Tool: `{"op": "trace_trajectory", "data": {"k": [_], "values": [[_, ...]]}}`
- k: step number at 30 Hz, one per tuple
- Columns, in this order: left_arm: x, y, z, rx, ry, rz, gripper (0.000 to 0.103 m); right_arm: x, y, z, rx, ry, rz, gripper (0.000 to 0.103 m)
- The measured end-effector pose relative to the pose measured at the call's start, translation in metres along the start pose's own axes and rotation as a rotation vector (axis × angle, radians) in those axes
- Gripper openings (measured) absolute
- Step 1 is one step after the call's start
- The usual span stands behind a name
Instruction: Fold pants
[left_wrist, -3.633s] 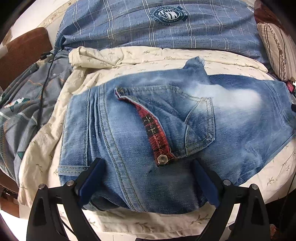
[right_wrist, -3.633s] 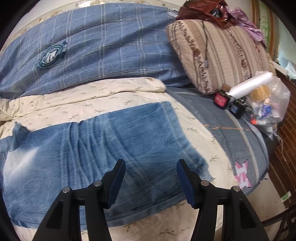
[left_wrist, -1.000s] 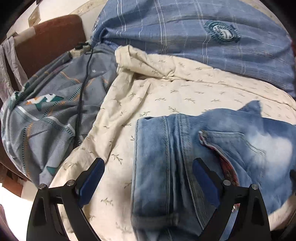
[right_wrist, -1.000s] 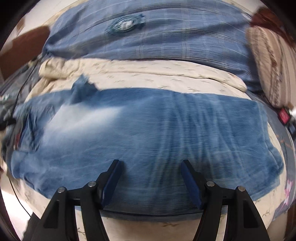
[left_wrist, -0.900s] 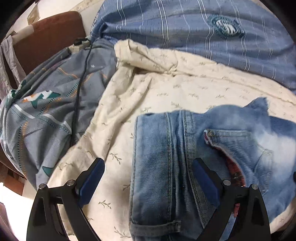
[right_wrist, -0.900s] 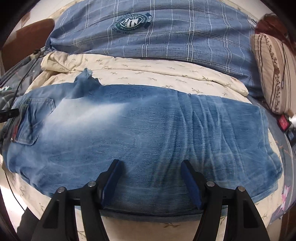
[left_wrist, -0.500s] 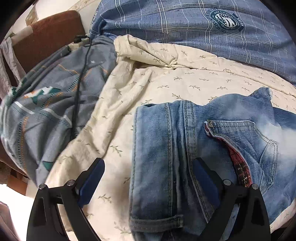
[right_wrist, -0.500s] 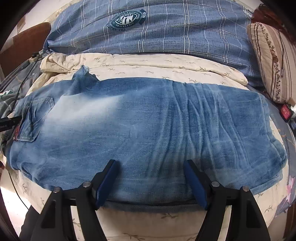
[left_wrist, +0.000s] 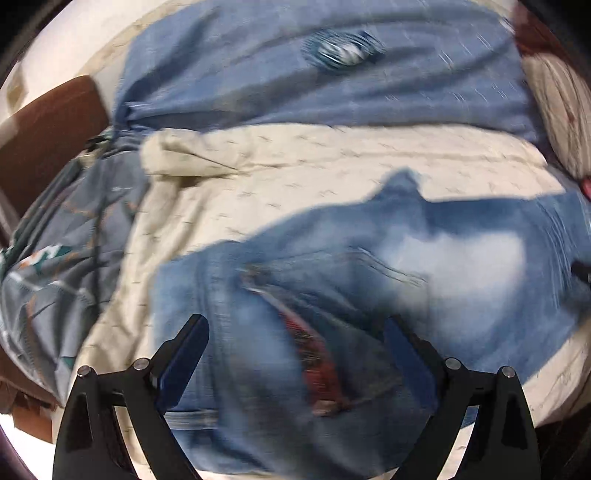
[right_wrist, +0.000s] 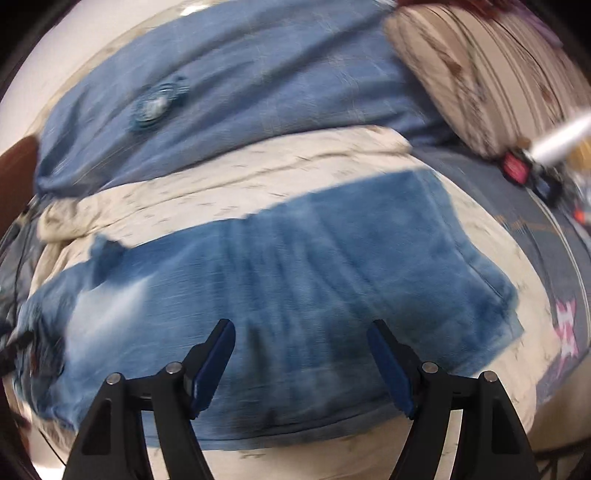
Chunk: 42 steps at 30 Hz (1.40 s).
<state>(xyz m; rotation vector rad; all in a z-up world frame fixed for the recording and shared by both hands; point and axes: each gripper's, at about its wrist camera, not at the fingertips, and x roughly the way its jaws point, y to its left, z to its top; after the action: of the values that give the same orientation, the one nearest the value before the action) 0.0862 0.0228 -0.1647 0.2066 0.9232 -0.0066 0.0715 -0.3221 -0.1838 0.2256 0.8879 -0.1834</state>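
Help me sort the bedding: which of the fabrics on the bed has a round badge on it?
The blue checked cover at the back: it bears the round badge. The cream sheet and the jeans have none.

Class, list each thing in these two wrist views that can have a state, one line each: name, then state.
jeans: lying flat on the bed, folded lengthwise, not yet folded across.
left gripper: open above the waist end, holding nothing.
right gripper: open above the leg section, holding nothing; its jaws have just been opening.
cream sheet: spread under the jeans, rumpled at its far edge.
blue checked quilt: bunched behind the sheet.
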Motion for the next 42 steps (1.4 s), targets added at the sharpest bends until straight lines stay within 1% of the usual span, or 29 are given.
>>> {"op": "trace_trajectory", "data": {"k": [2, 4, 7, 9, 11, 13, 14, 16, 18, 21, 23, 24, 26, 28, 31, 34, 37, 40, 42], "values": [[0.01, -0.012, -0.003, 0.02, 0.031, -0.021, 0.096, 0.005, -0.01, 0.001, 0.024, 0.024, -0.027, 0.077], [0.021, -0.019, -0.007, 0.028, 0.076, -0.023, 0.096, 0.014, -0.015, 0.0, 0.029, 0.068, -0.037, 0.077], [0.026, -0.023, -0.009, 0.044, 0.064, -0.004, 0.096, 0.014, -0.014, -0.001, -0.018, 0.073, -0.045, 0.077], [0.025, -0.023, -0.009, 0.05, 0.07, -0.001, 0.096, 0.014, -0.012, -0.003, -0.051, 0.08, -0.051, 0.077], [0.023, -0.023, -0.009, 0.044, 0.081, -0.004, 0.096, 0.009, -0.014, -0.002, -0.064, 0.086, -0.027, 0.077], [0.016, -0.022, -0.013, 0.032, 0.081, -0.015, 0.096, -0.002, -0.027, 0.0, -0.026, 0.063, 0.034, 0.077], [0.014, -0.021, -0.014, 0.028, 0.078, -0.021, 0.096, -0.009, -0.033, 0.001, 0.004, 0.041, 0.056, 0.077], [0.007, -0.021, -0.017, 0.022, 0.065, -0.039, 0.096, -0.025, -0.061, 0.002, 0.089, -0.011, 0.085, 0.077], [0.002, -0.023, -0.017, 0.02, 0.053, -0.052, 0.096, -0.037, -0.098, 0.0, 0.221, -0.046, 0.128, 0.077], [-0.006, -0.03, -0.013, 0.022, 0.032, -0.078, 0.096, -0.043, -0.15, -0.012, 0.433, -0.043, 0.189, 0.077], [-0.01, -0.037, -0.011, 0.031, 0.023, -0.097, 0.096, -0.042, -0.173, -0.021, 0.546, -0.025, 0.238, 0.077], [-0.011, -0.04, -0.01, 0.037, 0.02, -0.104, 0.096, -0.041, -0.185, -0.026, 0.609, -0.019, 0.278, 0.077], [-0.01, -0.046, -0.009, 0.05, 0.021, -0.112, 0.096, -0.037, -0.198, -0.03, 0.682, -0.014, 0.344, 0.077], [-0.009, -0.052, -0.009, 0.055, 0.026, -0.124, 0.096, -0.033, -0.203, -0.033, 0.721, -0.002, 0.375, 0.077], [-0.008, -0.059, -0.009, 0.065, 0.031, -0.142, 0.096, -0.024, -0.202, -0.034, 0.746, 0.025, 0.381, 0.077], [-0.004, -0.062, -0.006, 0.065, 0.035, -0.136, 0.096, -0.02, -0.198, -0.026, 0.738, 0.013, 0.363, 0.077], [0.002, -0.061, -0.005, 0.053, 0.058, -0.136, 0.096, -0.012, -0.196, -0.016, 0.724, 0.009, 0.354, 0.078], [0.005, -0.059, -0.006, 0.052, 0.064, -0.138, 0.096, -0.004, -0.19, -0.012, 0.71, 0.033, 0.308, 0.079], [0.005, -0.059, -0.008, 0.056, 0.062, -0.138, 0.096, -0.004, -0.185, -0.009, 0.68, 0.022, 0.28, 0.079]]}}
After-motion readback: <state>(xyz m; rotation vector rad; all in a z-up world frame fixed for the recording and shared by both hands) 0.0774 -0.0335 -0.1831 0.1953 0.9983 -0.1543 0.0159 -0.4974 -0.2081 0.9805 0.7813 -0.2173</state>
